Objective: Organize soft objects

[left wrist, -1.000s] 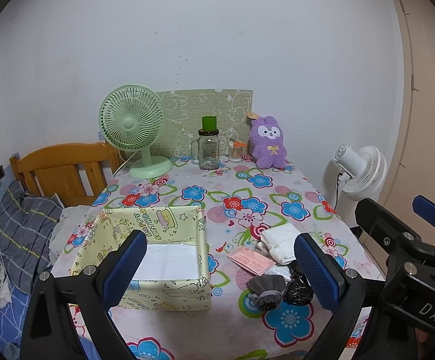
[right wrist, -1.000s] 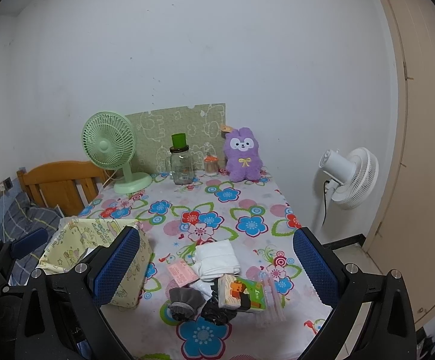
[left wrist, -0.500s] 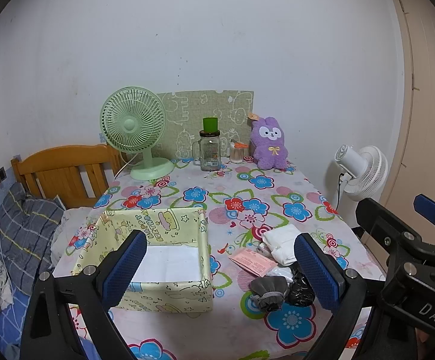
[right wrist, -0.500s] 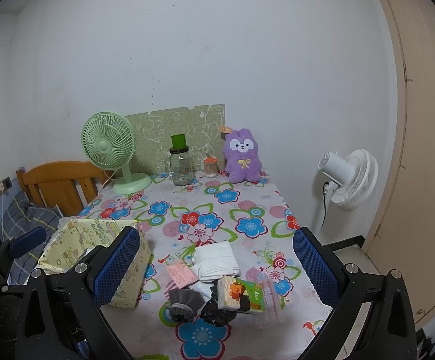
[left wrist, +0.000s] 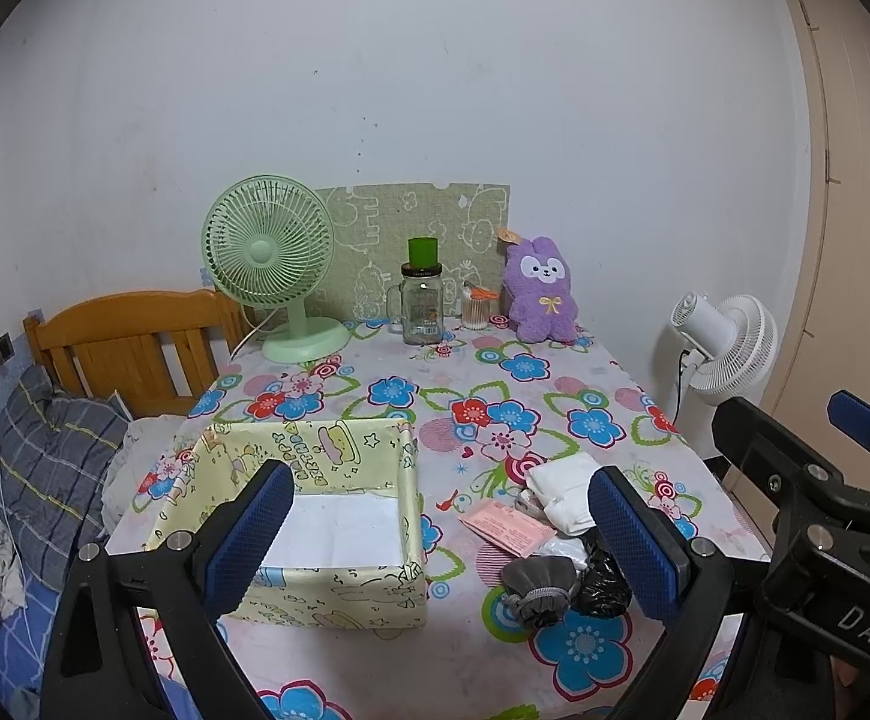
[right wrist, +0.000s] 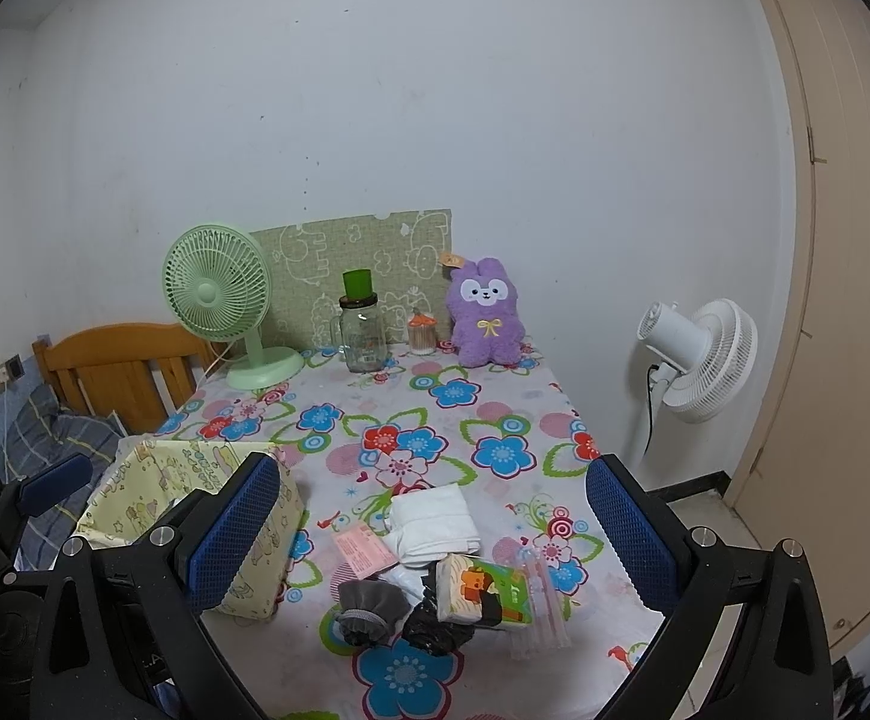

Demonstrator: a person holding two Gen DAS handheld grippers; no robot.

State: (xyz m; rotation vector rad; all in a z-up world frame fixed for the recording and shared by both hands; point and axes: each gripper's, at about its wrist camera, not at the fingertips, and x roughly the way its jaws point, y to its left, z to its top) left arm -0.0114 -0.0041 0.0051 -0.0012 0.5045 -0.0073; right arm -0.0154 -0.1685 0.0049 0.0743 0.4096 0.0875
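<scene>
Right gripper [right wrist: 435, 534] jaws wide apart, nothing between them, above near table [right wrist: 495, 414] edge. Pile below: white cloth [right wrist: 435, 519], pink card [right wrist: 363, 552], grey pouch [right wrist: 369, 603], black bag [right wrist: 438, 630], tissue pack [right wrist: 483, 591]. Yellow box [right wrist: 195, 510] left of pile; left gripper [right wrist: 33, 498] partly visible at left edge.

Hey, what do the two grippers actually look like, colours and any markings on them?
The left gripper and the right gripper match: black angular frames with silver bolts, and two fingers faced with blue textured pads. The left camera shows white "DAS" lettering on the right gripper's body. No cables or sleeves show.
</scene>
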